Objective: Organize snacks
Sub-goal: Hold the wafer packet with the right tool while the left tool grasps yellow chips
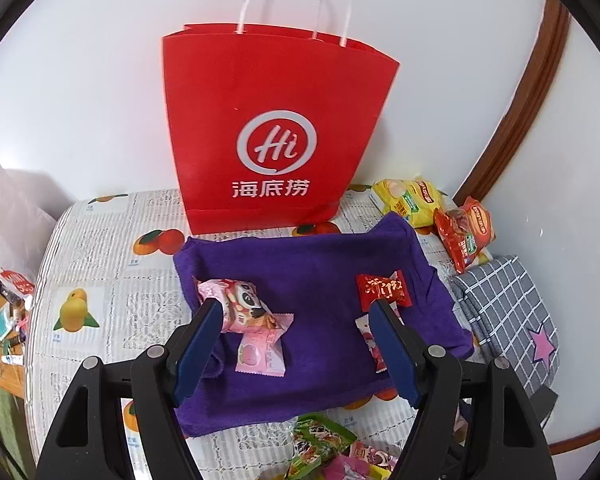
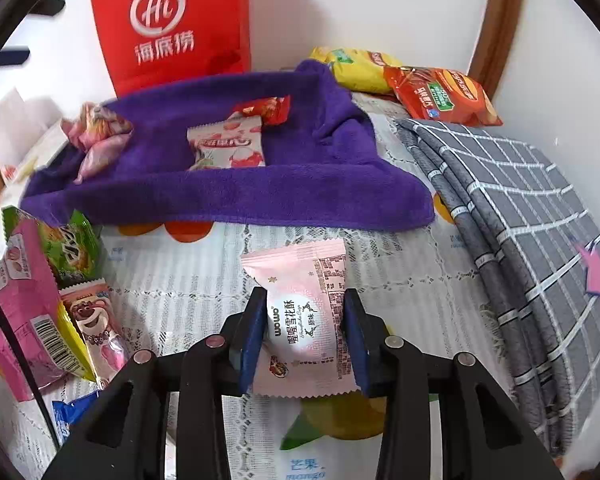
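Note:
A purple towel (image 1: 312, 272) lies on the table with several small snacks on it: a pink panda packet (image 1: 240, 306), a pink peach packet (image 1: 260, 354), a red candy (image 1: 384, 290) and a white-and-red packet (image 1: 366, 336). My left gripper (image 1: 296, 310) is open and empty just above the towel. My right gripper (image 2: 304, 300) is shut on a pale pink snowflake-crisp packet (image 2: 304, 312), held above the tablecloth in front of the towel (image 2: 300, 196). The white-and-red packet (image 2: 228, 146) and red candy (image 2: 268, 110) show there too.
A red paper bag (image 1: 276, 132) stands against the wall behind the towel. Yellow (image 1: 408, 200) and red (image 1: 464, 232) chip bags lie at the back right. A folded grey checked cloth (image 2: 520, 220) lies on the right. More snack packets (image 2: 52, 280) are piled at the front left.

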Demonstrator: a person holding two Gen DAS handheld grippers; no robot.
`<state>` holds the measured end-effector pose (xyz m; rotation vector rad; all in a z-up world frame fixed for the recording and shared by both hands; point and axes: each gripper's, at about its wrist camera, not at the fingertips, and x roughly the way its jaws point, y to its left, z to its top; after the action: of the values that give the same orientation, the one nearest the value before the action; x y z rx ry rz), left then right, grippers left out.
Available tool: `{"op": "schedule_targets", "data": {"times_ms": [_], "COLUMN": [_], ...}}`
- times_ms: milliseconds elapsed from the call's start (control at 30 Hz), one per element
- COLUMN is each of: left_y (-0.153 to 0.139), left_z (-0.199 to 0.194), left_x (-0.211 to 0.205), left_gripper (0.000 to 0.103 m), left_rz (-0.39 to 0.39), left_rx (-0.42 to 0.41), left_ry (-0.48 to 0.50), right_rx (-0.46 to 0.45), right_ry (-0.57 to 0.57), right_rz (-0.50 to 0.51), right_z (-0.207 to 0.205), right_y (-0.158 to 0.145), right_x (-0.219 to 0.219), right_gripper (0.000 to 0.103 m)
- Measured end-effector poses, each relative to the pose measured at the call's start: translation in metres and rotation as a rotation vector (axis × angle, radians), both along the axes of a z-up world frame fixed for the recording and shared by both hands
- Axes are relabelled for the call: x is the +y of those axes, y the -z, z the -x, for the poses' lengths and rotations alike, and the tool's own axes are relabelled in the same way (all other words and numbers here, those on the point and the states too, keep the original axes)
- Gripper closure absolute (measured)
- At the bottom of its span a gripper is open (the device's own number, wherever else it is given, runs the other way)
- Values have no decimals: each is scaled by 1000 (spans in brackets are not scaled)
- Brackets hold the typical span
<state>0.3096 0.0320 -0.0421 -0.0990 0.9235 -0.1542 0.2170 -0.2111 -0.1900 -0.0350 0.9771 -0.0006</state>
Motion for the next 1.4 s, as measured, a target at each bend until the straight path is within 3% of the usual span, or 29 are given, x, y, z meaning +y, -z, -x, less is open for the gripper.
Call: {"op": "schedule_targets", "data": {"times_ms": [200, 300, 533, 667, 867, 1133, 1400], "left_y": [9, 5, 6, 28, 74, 100, 124], "left_z": [1, 8, 42, 72, 105, 142, 150], "left_x": [-19, -19, -12, 8, 41, 45, 41], "left_gripper": [29, 29, 29, 29, 31, 31, 31], "left_rz": [-56, -53, -76, -85, 42, 37, 12], "left_rx": [11, 2, -1, 22, 162, 204, 240], "left_ry": [29, 35, 32, 6, -35, -50, -73], "right_rx": [-18, -13, -14, -14, -15, -18, -27], "right_ry": [6, 10, 8, 11, 13, 29, 78], "right_rz": [29, -10, -7, -33, -44, -61, -112], "right_z": [-1, -3, 1, 2, 2, 3, 5], "right_y": [3, 4, 3, 3, 3, 3, 2], "right_x": [2, -3, -2, -5, -7, -8, -19], "right_gripper": [63, 63, 62, 62, 62, 62, 62]}}
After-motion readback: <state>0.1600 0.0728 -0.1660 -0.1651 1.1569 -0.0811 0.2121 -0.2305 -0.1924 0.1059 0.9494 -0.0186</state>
